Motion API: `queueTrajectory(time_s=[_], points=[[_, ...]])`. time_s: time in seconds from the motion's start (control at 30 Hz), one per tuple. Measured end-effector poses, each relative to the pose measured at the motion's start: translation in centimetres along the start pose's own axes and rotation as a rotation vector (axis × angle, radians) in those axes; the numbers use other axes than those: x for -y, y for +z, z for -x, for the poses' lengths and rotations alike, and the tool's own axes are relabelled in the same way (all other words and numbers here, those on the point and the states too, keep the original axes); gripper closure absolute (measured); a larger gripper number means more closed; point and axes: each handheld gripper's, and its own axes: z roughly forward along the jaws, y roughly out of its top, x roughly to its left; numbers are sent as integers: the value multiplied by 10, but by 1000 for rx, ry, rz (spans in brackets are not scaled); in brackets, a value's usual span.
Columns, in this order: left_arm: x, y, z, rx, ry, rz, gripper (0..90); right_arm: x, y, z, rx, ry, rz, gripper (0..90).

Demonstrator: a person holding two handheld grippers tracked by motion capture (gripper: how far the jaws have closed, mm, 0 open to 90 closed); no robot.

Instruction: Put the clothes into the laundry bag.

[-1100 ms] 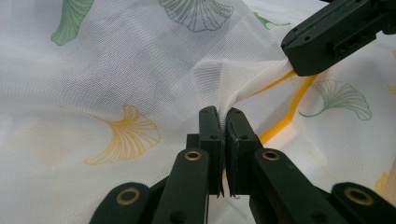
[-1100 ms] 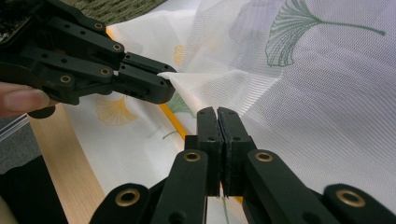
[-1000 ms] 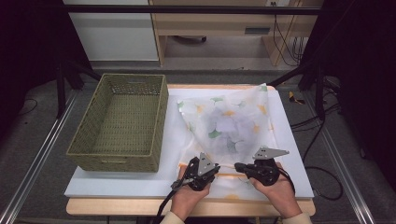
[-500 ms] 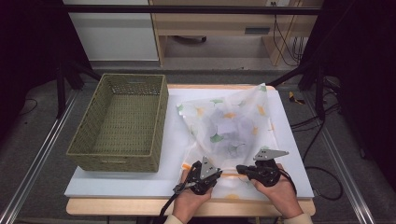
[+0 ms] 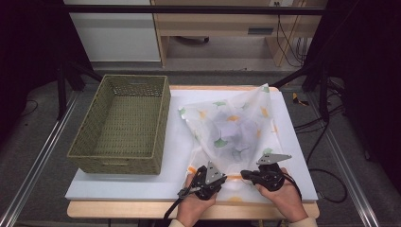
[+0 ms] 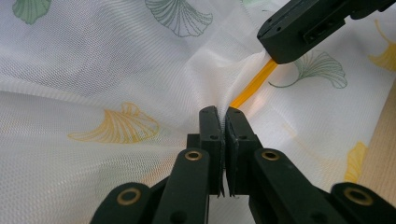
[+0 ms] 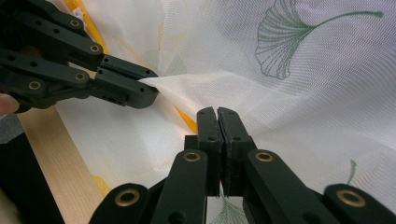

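Observation:
A sheer white cloth (image 5: pixel 236 127) printed with green and yellow ginkgo leaves lies rumpled on the white tabletop (image 5: pixel 142 187). At its near edge my two grippers face each other, close together. In the left gripper view, my left gripper (image 6: pixel 223 114) is shut on a raised fold of the cloth (image 6: pixel 116 70), with the right gripper (image 6: pixel 271 56) pinching the same ridge beyond, by the orange hem (image 6: pixel 254 86). My right gripper (image 7: pixel 217 114) is shut on the cloth (image 7: pixel 303 93) too, and the left gripper (image 7: pixel 152 93) grips the fold at the upper left. From above, the left gripper (image 5: pixel 224 178) and right gripper (image 5: pixel 243 176) sit in the person's hands.
A woven olive basket (image 5: pixel 120 165) stands empty on the left half of the table. The table's wooden front edge (image 5: pixel 142 208) runs just under the hands. Cables hang off the right side, and a desk stands behind the table.
The cloth's far left corner has drawn in a little to the right and its near part has flattened. Both hands have stayed almost in place, still pinching the near edge.

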Motion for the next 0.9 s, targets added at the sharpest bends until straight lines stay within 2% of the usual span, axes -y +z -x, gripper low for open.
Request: queueTrajectory(time_s=[0.47,0.9], points=[[4,0,2,19,-8,1,866,4,-1,-3,-3,3,-8,885],[5,3,1,17,-8,1,858,7,1,0,-2,12,-12,868]])
